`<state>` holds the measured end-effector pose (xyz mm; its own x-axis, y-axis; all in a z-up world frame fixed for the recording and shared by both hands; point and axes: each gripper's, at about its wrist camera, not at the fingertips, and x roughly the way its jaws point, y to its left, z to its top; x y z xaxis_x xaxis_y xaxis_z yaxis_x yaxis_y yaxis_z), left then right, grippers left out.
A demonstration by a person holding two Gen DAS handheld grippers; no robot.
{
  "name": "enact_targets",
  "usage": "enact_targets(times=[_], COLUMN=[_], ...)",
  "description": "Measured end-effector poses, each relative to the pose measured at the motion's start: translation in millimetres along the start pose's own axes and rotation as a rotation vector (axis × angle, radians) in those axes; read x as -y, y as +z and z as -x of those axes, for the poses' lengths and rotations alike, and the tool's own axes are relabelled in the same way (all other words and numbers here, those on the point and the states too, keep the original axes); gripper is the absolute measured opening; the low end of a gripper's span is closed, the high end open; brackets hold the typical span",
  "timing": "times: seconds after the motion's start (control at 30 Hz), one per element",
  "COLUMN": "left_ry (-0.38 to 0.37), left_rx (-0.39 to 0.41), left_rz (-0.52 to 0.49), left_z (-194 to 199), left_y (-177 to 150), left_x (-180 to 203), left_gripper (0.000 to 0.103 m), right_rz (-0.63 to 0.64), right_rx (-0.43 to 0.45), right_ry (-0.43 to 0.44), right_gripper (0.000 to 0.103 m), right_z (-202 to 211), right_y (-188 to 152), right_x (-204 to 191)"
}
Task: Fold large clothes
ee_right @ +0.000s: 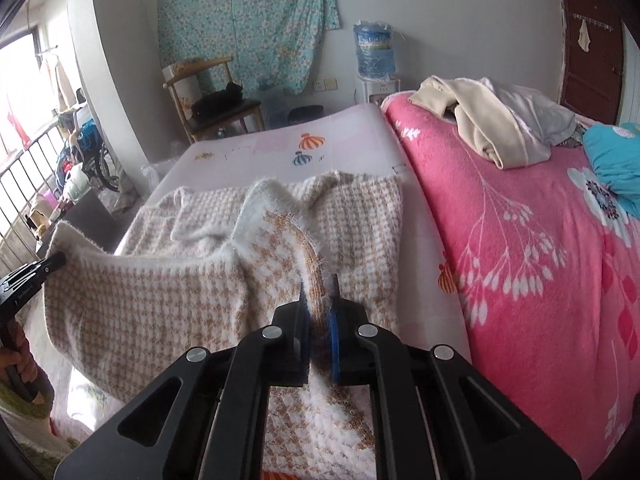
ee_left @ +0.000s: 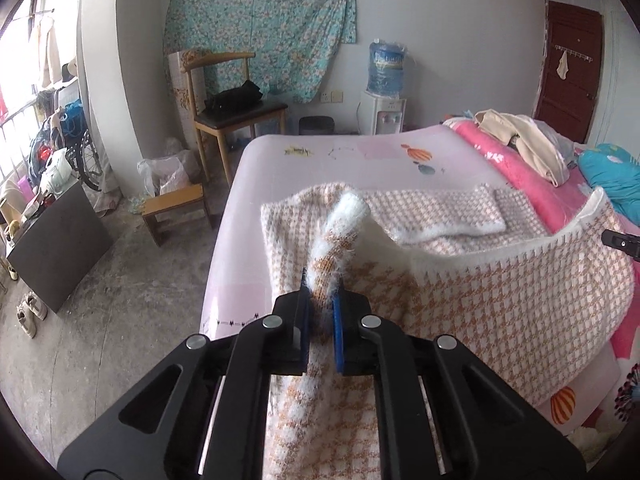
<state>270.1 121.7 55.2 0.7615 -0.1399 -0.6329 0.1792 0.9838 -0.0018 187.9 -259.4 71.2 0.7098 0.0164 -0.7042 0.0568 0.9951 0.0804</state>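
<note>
A fuzzy orange-and-white houndstooth sweater (ee_left: 500, 300) (ee_right: 160, 292) lies partly on a bed covered with a pale pink sheet (ee_left: 360, 152) (ee_right: 344, 136). My left gripper (ee_left: 320, 300) is shut on one near corner of the sweater's edge, which stands up between its blue pads. My right gripper (ee_right: 319, 296) is shut on the other near corner. The near edge hangs lifted off the bed between the two; the far part still rests flat. The right gripper's tip shows at the right edge of the left wrist view, the left gripper's tip and a hand at the left edge of the right wrist view.
A pink floral blanket (ee_right: 540, 260) covers the bed's right side, with a pile of beige and white clothes (ee_right: 488, 120) and a teal item (ee_right: 616, 160). Beyond the bed stand a wooden chair (ee_left: 232, 116), a small stool (ee_left: 176, 208) and a water dispenser (ee_left: 384, 92).
</note>
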Motion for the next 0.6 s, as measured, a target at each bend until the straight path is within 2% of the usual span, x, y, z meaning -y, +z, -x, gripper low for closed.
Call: enact_targets(times=[0.17,0.27,0.37,0.43,0.53,0.57,0.6], left_ry=[-0.002,-0.018,-0.032,-0.046,-0.038,-0.049,-0.027], left_rx=[0.080,0.094,0.077,0.028,-0.117,-0.184,-0.251], left_rz=[-0.039,-0.034,-0.016,0.001,0.031,0.045,0.054], left_z=[-11.2,-38.1,-79.6,-118.5,-189.0,-214.0,-236.6], left_y=[49.0,86.6,123.0,140.8,143.7,137.9,131.4], left_x=[-2.8,-10.9,-22.1,-28.1,-35.3,-38.5,-41.8], left_gripper=[0.008,0.008,0.008,0.008,0.013,0.016,0.018], right_rz=[0.039,0.047,0.036,0.005,-0.087,-0.125,-0.155], right_rx=[0.081,0.099,0.082,0.042,-0.115,-0.186,-0.244], right_ry=[0.027,0.053,0.065,0.083,0.138,0.137,0.110], right_gripper=[0.007,0.007,0.007,0.007,0.011,0.021,0.026], right_z=[-11.9,-39.1,-82.3,-120.8,-192.6,-217.3,-236.3], right_y=[50.7,90.8,126.9,144.4,148.4,143.6,136.7], right_x=[1.4,5.4,12.3,20.5,38.2,46.5,54.7])
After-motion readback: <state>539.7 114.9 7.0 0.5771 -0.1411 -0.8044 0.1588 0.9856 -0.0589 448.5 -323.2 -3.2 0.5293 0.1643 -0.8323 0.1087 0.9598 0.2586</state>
